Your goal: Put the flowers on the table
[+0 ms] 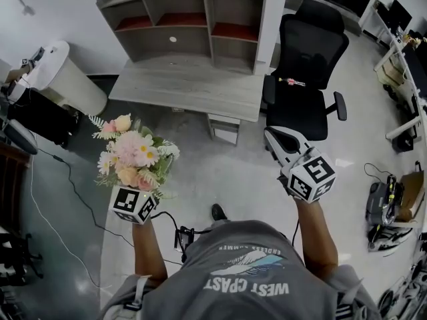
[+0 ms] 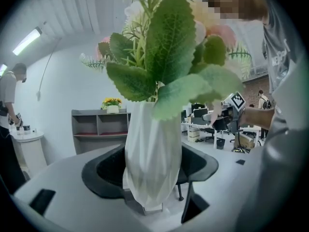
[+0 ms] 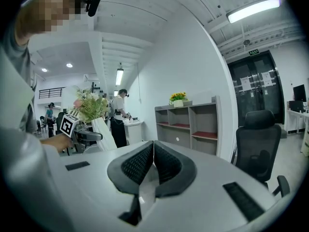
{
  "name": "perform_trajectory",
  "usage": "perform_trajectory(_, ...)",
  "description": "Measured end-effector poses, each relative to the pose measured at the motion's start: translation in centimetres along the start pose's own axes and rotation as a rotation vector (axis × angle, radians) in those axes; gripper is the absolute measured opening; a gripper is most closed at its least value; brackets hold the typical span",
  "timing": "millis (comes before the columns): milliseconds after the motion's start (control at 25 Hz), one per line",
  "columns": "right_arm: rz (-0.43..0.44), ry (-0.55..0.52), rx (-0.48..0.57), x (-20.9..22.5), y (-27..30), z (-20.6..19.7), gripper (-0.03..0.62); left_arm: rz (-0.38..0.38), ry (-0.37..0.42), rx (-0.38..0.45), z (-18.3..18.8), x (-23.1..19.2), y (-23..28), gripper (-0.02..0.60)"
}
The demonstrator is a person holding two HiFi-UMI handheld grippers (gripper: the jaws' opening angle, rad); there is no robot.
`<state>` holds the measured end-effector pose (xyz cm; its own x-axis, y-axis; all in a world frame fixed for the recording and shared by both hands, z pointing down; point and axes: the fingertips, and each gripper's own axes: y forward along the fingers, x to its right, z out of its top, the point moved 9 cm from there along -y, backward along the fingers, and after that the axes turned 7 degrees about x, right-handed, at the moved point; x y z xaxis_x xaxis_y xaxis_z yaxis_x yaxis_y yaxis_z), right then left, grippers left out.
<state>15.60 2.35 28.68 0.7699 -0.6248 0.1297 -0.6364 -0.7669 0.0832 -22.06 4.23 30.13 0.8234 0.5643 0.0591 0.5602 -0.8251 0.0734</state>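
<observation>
Flowers (image 1: 133, 155), a pink, cream and white bunch with green leaves, are standing upright in a white faceted vase (image 2: 153, 149). The left gripper (image 2: 152, 170) is clamping that vase low on its body, its two dark jaws pressing against either side, as its own view is showing. In the head view the bunch is hanging in the air at the near left, above grey floor and a trailing cable, well apart from any surface. Farther off, toward the middle, the table (image 1: 187, 89) is waiting: a grey wooden top with a shelf unit (image 1: 200, 15) standing along its far edge, and the near part of the top is looking bare. To the right, the right gripper (image 3: 153, 151) is carrying nothing, its jaws resting together with no gap between them, about as near as the left one. At the far right a black office chair (image 1: 308, 59) is sitting beside the table's right end. Judging from this, the pick-up is done and the carry is under way. The person is standing back from the table, so the approach, the lowering of the vase onto the top and the release are all left to do.
</observation>
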Motion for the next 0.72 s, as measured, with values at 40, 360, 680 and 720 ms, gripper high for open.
perform_trajectory(40, -0.008, -0.001, -0.001, -0.1, 0.7, 0.3, 0.029, -0.008, -0.002, 0.0, 0.1, -0.9, 0.4, 0.356)
perform_trajectory(360, -0.082, -0.024, 0.01, -0.6, 2.9, 0.7, 0.029, -0.07, 0.006, 0.036, -0.3, -4.8, 2.1, 0.356)
perform_trajectory(680, -0.042, -0.053, -0.003, -0.1, 5.6, 1.0, 0.029, -0.031, 0.006, 0.053, -0.7, -6.7, 2.3, 0.356)
perform_trajectory(720, -0.031, -0.053, -0.005, 0.2, 6.0, 0.8, 0.029, -0.023, 0.007, 0.054, -0.7, -6.8, 2.4, 0.356)
